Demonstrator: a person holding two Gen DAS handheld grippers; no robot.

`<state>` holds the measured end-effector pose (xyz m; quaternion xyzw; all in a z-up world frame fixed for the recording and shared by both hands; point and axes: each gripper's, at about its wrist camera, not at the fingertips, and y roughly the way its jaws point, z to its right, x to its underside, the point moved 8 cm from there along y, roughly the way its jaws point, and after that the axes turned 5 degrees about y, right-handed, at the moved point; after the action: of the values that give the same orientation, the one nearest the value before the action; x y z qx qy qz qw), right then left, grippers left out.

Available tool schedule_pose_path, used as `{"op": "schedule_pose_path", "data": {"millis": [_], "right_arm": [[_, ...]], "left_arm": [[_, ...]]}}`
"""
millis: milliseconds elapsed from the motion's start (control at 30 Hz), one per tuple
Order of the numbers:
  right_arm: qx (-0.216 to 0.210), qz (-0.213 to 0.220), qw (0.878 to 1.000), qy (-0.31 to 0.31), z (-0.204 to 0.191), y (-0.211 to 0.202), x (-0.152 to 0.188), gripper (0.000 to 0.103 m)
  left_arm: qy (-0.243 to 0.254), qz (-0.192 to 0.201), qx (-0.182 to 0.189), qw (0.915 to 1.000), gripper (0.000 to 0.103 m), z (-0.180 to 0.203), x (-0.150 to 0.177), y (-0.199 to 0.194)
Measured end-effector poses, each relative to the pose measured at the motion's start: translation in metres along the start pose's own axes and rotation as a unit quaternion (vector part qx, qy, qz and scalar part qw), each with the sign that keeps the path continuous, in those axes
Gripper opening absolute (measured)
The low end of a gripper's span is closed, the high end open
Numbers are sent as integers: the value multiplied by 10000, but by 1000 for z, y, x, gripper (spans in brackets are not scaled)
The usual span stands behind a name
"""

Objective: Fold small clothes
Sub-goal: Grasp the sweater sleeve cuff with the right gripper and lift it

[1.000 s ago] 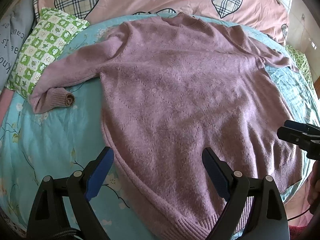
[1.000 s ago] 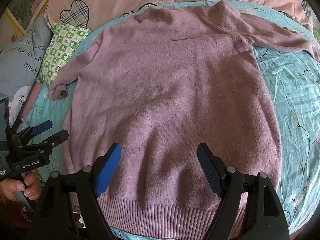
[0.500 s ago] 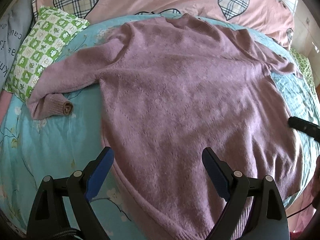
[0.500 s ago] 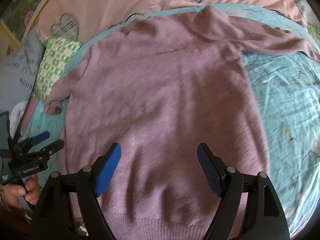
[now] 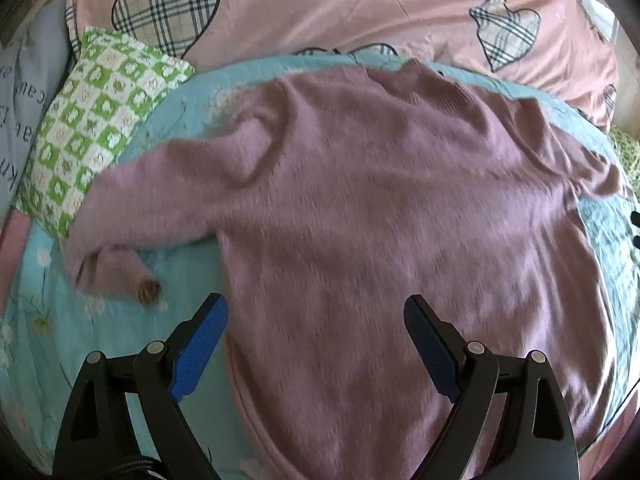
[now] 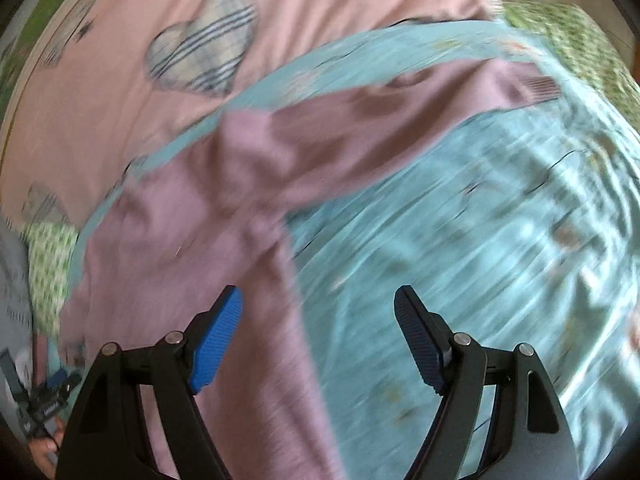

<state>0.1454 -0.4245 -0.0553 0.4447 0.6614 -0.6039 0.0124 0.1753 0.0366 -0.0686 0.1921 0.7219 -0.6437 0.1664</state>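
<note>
On the bedspread [image 5: 120, 344] the blurred sweater [image 5: 380, 208] lies hem cut off — left claw [image 5: 316, 336], right claw [image 6: 318, 320] wide, empty.

A bedroom at home: a bed was spread with a turquoise floral sheet [image 5: 120, 360], a pink quilt with plaid hearts [image 5: 320, 8] at the far side, a green checked pillow [image 5: 100, 128] far left.

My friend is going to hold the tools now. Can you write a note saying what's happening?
Left tool: open, empty, above the purple sweater, near its left side edge.
Right tool: open, empty, over the sweater's right side edge, facing the right sleeve.
The sweater lies flat on the turquoise floral quilt, both sleeves spread out; the left cuff lies by the green checked pillow.
Done: no fold.
Left: fold sleeves in, then the body.
</note>
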Motion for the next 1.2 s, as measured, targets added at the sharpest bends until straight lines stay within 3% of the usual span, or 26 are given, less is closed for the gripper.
{"op": "schedule_pose_path", "data": {"millis": [200, 400, 533, 667, 700, 767, 800, 900, 1000, 1100, 1200], "right_arm": [[245, 484, 9962, 678, 64, 5, -77, 79], [380, 839, 9818, 1662, 140, 16, -141, 78], [256, 1050, 9637, 2443, 184, 26, -175, 64], [396, 1022, 9568, 2691, 211, 50, -197, 59], [420, 1036, 9554, 2733, 215, 54, -200, 51], [554, 1178, 9551, 2662, 219, 50, -204, 24], [524, 1216, 9570, 2580, 215, 48, -206, 9], [235, 1366, 9656, 2201, 187, 36, -207, 9], [-334, 1331, 9767, 1650, 130, 22, -197, 8], [-966, 1084, 9837, 1057, 56, 15, -175, 8], [-1783, 667, 9807, 434, -35, 16, -137, 8]], "left_arm": [[-170, 31, -64, 9998, 91, -7, -36, 20], [-230, -92, -134, 9996, 91, -2, -56, 45], [-228, -156, -184, 9994, 91, 6, -68, 63], [-389, -219, -162, 9989, 91, 12, -80, 77], [-466, -199, -121, 9986, 91, 13, -83, 78], [-534, -180, -54, 9984, 91, 16, -86, 80], [-543, -158, -23, 9984, 91, 17, -88, 81], [-464, -185, -13, 9988, 91, 21, -86, 82], [-442, -182, 42, 9988, 91, 22, -82, 79], [-460, -168, 90, 9988, 91, 19, -77, 74], [-492, -120, 121, 9986, 91, 13, -71, 65]]}}
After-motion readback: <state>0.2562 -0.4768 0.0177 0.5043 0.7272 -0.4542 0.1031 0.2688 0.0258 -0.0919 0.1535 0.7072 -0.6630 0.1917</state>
